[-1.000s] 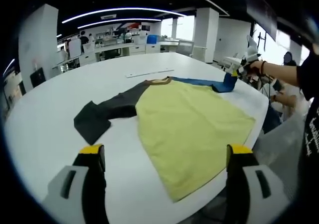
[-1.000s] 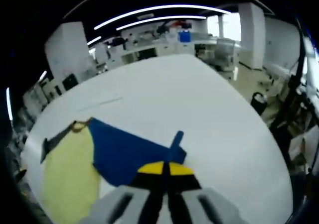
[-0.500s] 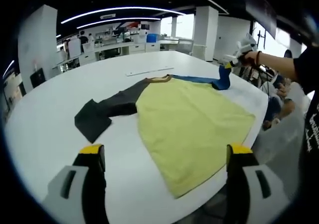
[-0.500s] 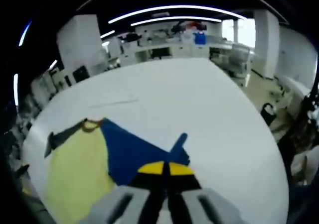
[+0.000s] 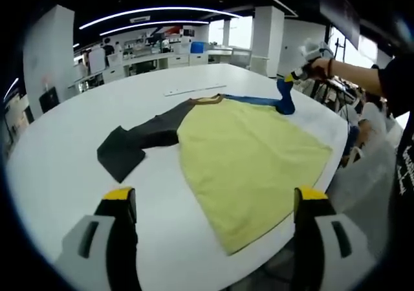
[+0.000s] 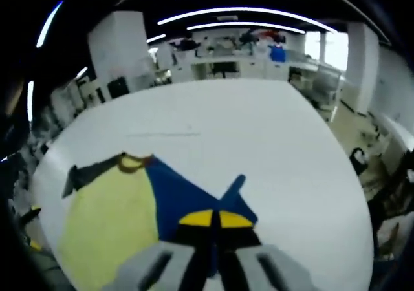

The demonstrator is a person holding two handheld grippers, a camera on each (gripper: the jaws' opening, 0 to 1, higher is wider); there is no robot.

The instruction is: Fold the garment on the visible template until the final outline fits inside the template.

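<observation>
Blue sleeve [image 5: 283, 102] lifted higher, clamped in right gripper [image 6: 212, 221]; fold beginning over yellow-bodied garment [image 5: 249, 161]; left gripper [image 5: 213, 204] gaping, idle.

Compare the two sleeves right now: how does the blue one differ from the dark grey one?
The blue sleeve is lifted at its cuff, clamped in the right tongs; the dark grey sleeve lies flat on the table, untouched, and the left tongs are open. Both join the same yellow shirt body.
</observation>
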